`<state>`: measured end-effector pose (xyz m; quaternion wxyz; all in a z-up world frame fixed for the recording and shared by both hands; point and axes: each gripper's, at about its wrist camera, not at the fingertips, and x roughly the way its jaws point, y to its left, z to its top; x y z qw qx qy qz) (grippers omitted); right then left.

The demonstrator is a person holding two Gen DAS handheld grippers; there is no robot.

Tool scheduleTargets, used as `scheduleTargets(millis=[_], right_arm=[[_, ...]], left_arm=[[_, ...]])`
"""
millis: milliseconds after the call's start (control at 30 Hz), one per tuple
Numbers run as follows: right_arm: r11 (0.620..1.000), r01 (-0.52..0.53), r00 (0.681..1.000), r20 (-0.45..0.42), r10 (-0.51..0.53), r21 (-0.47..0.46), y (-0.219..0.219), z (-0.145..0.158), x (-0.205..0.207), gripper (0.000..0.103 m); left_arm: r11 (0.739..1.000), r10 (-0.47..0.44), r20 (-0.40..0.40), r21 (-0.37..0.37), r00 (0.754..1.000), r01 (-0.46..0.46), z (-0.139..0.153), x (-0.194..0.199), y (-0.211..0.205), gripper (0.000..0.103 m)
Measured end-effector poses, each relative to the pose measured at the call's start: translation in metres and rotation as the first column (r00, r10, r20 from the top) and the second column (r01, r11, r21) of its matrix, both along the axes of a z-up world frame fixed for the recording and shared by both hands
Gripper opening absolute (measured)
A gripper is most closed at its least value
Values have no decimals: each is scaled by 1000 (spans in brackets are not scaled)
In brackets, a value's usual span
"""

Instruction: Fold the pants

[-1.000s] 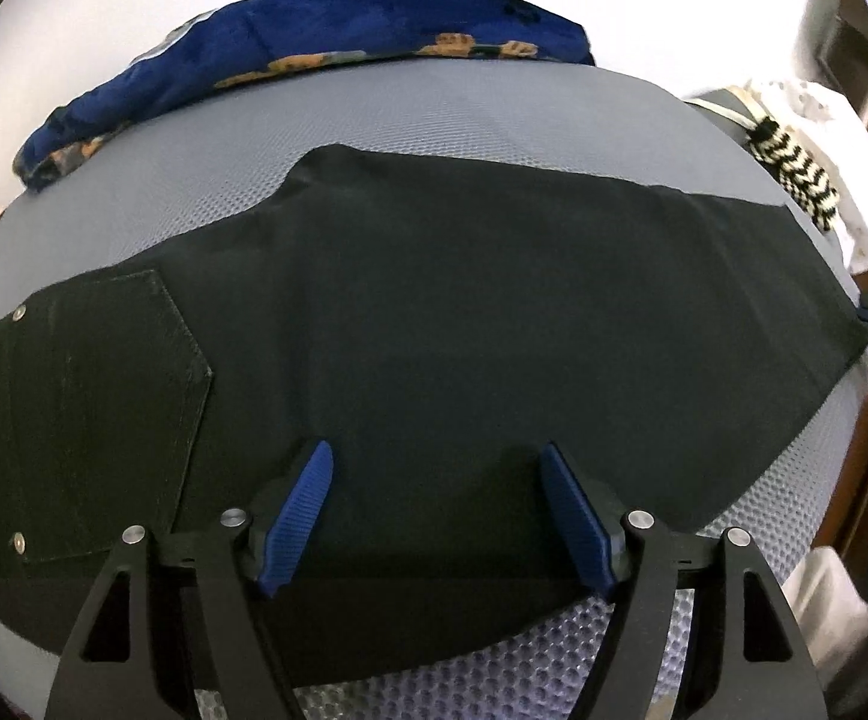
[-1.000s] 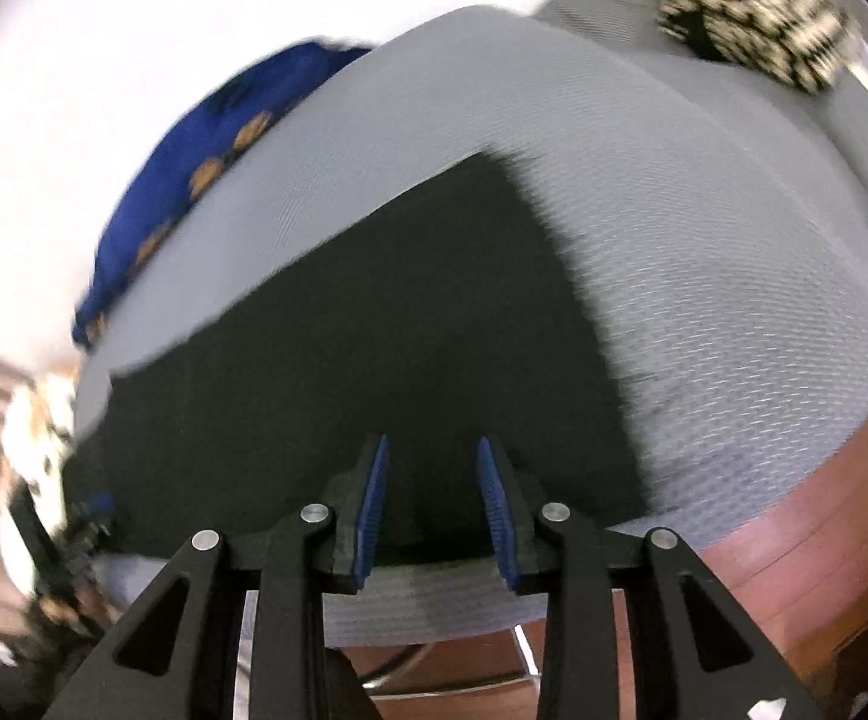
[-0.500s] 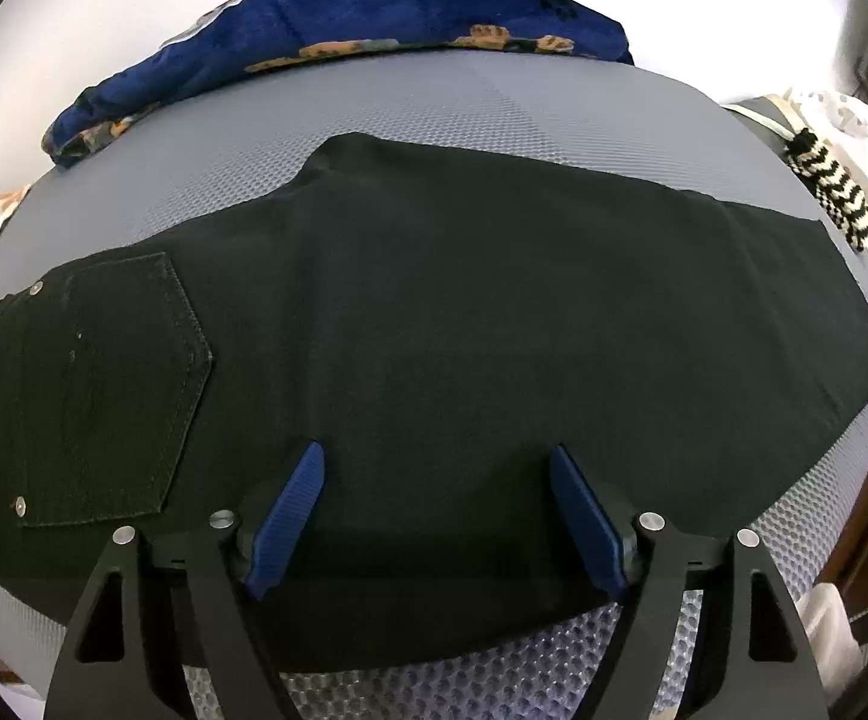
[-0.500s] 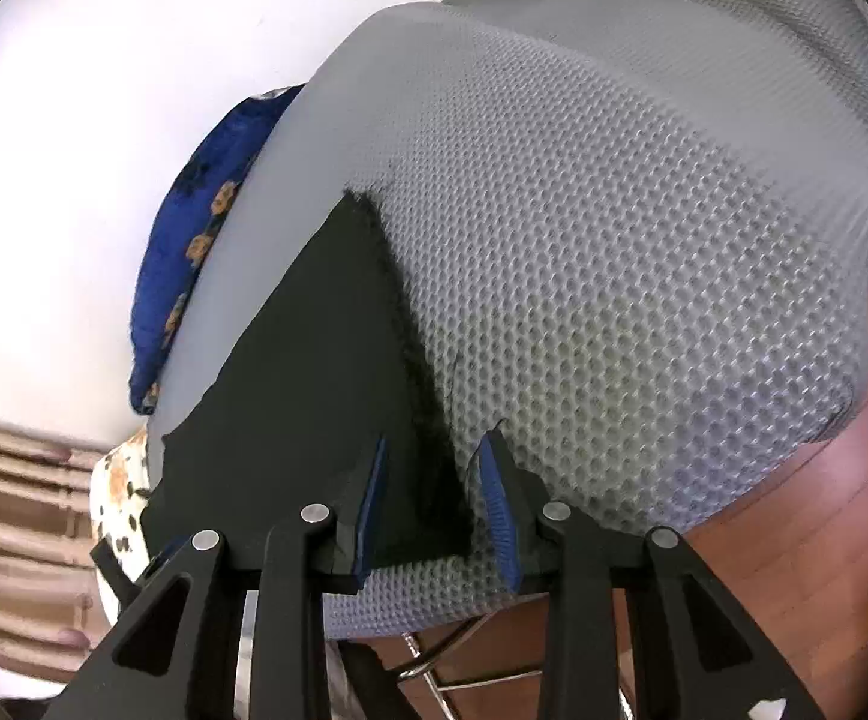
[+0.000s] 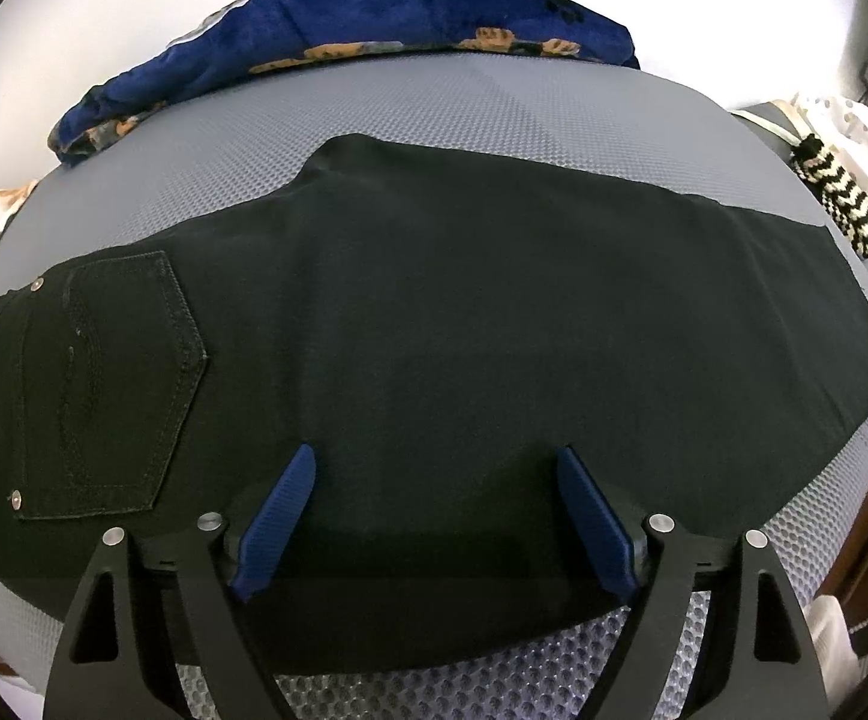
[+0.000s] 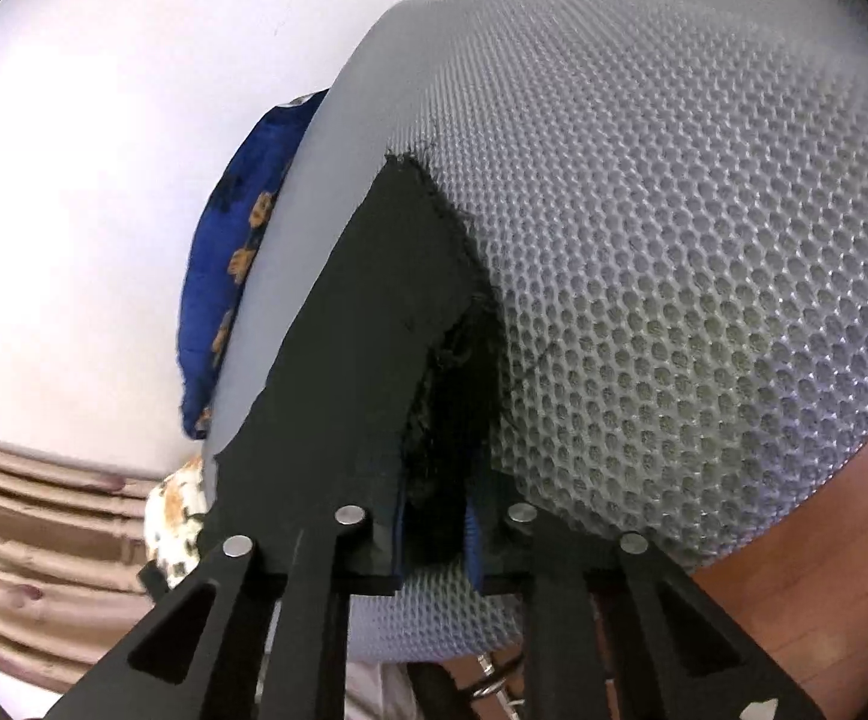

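Black pants (image 5: 463, 324) lie flat on a grey mesh mat (image 5: 493, 114), folded lengthwise, with the back pocket (image 5: 110, 384) at the left and the leg hem at the right. My left gripper (image 5: 434, 516) is open, its blue pads spread over the pants' near edge. My right gripper (image 6: 434, 516) is at the hem end (image 6: 374, 324) of the pants, and its jaws have closed on the frayed hem corner, which bunches between the pads.
A blue patterned blanket (image 5: 344, 42) lies along the mat's far edge. A black-and-white striped item (image 5: 841, 192) and white cloth sit at the right. The mat's right edge drops to a wooden floor (image 6: 823, 540).
My right gripper moved down to the hem corner and closed on it. My left gripper stayed open and shifted slightly back from the pants.
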<state>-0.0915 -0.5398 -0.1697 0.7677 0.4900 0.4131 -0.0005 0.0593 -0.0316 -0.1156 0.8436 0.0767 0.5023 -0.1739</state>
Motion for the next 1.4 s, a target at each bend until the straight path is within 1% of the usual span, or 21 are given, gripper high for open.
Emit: scheduleTargets(millis=[100, 233, 267, 333, 400, 433, 500, 633, 767, 900, 933, 1000, 1033, 1067, 1100, 1233, 1300, 1400], right_arm=[[999, -6, 1000, 22, 7, -41, 12, 20, 11, 13], [993, -68, 995, 65, 75, -100, 42, 53, 42, 13], [990, -86, 993, 74, 94, -109, 50, 60, 50, 13], [984, -129, 985, 96, 141, -120, 69, 73, 68, 12], [975, -177, 976, 108, 191, -133, 89, 84, 88, 12], [967, -209, 968, 111, 226, -144, 103, 88, 100, 12], [955, -256, 955, 112, 274, -149, 125, 93, 118, 12], [918, -362, 917, 115, 382, -163, 178, 97, 155, 12], [874, -460, 872, 105, 478, -156, 235, 90, 184, 12], [818, -552, 817, 92, 570, -161, 300, 79, 202, 12], [805, -569, 805, 84, 587, -165, 310, 76, 204, 12], [772, -613, 774, 66, 629, -169, 335, 68, 205, 12], [749, -638, 754, 55, 655, -178, 348, 65, 204, 12], [731, -655, 739, 39, 672, -191, 358, 63, 202, 12], [702, -678, 716, 19, 698, -218, 370, 60, 198, 12], [636, -731, 661, -29, 749, -246, 397, 47, 186, 12], [612, -747, 644, -54, 763, -258, 404, 42, 181, 12], [568, -764, 615, -77, 785, -306, 413, 40, 175, 13]], left_arm=[[1000, -1, 5, -12, 1000, 1, -1, -1, 2, 84], [999, -10, 5, -34, 1000, 10, 0, -1, 4, 86], [999, -9, 1, -45, 1000, 9, 0, 0, 6, 86], [996, 0, -23, -90, 1000, -2, 3, 2, 12, 86], [990, 22, -48, -137, 999, -28, 9, 5, 21, 86], [986, 32, -46, -160, 998, -39, 13, 5, 27, 86], [982, 46, -25, -180, 999, -50, 22, 5, 36, 86], [972, 92, 21, -220, 996, -85, 43, 5, 58, 86], [958, 137, 43, -259, 990, -121, 56, 6, 79, 86], [945, 153, 45, -299, 987, -133, 64, 7, 95, 86], [943, 155, 43, -305, 987, -134, 65, 8, 98, 86], [940, 153, 23, -312, 988, -139, 66, 8, 105, 86], [934, 153, 2, -327, 988, -143, 66, 9, 109, 86], [926, 157, -7, -346, 988, -150, 68, 10, 115, 86], [922, 161, -9, -356, 987, -154, 69, 11, 119, 86], [906, 175, -16, -390, 984, -167, 73, 15, 131, 86], [890, 173, -50, -419, 984, -178, 70, 18, 133, 86], [890, 161, -70, -420, 984, -175, 65, 20, 130, 86]])
